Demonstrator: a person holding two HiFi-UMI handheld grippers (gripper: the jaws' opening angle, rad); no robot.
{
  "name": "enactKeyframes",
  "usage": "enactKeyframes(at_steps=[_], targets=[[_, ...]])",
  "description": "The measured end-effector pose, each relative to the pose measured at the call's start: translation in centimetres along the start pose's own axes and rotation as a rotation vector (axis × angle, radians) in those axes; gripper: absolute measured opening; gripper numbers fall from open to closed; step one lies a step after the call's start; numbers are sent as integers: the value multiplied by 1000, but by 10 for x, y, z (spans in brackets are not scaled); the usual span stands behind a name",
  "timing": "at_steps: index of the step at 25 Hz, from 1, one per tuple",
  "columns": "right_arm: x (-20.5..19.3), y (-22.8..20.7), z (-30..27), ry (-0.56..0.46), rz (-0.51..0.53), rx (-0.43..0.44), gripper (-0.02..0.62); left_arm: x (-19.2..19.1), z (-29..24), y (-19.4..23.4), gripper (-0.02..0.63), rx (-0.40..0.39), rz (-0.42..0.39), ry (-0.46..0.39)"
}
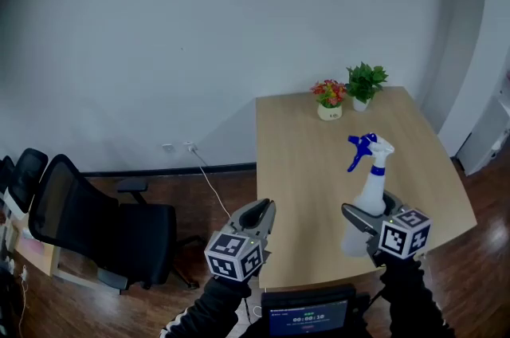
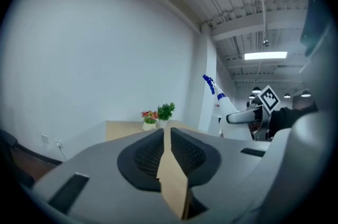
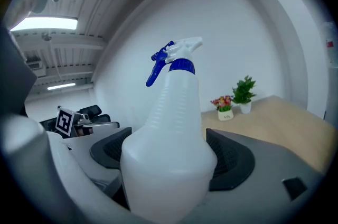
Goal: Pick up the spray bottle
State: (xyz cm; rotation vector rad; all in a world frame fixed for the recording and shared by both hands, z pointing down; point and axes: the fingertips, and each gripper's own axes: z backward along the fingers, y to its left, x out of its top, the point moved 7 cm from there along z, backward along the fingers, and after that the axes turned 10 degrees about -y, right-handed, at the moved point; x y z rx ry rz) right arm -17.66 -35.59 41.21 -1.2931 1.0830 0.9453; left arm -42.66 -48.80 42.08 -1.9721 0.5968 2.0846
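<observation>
A white spray bottle [image 1: 368, 195] with a blue trigger and collar stands upright near the front edge of the light wood table [image 1: 307, 169]. My right gripper [image 1: 373, 212] is shut on its lower body. In the right gripper view the bottle [image 3: 170, 128] fills the gap, with a dark pad pressed on each side. I cannot tell whether its base touches the table. My left gripper [image 1: 258, 212] hangs at the table's front left edge, jaws shut with nothing between them [image 2: 165, 136]. From there the bottle [image 2: 224, 109] shows off to the right.
A pot of red flowers [image 1: 330, 99] and a small green plant [image 1: 365, 83] stand at the table's far edge. Black office chairs [image 1: 96, 225] sit on the wood floor to the left. A cable runs from a wall socket [image 1: 190, 147]. A small screen [image 1: 307, 318] is below me.
</observation>
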Motion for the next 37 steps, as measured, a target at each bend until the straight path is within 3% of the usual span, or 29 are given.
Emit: enactKeyframes(at_steps=[4,13,23,37], targets=[[20,25,21,-94,58,32,430,22,22,-10,14,-3,10,-89],[41,47,26,-172,163,77,431,39,32,-12,14,-19,28,-120],[47,50,28,-182,189,81,431,51,48,-11,14,-26,-2,-123],[48,51,27,-188,192,81,431,42,45,-8,14,-20,35,-110]])
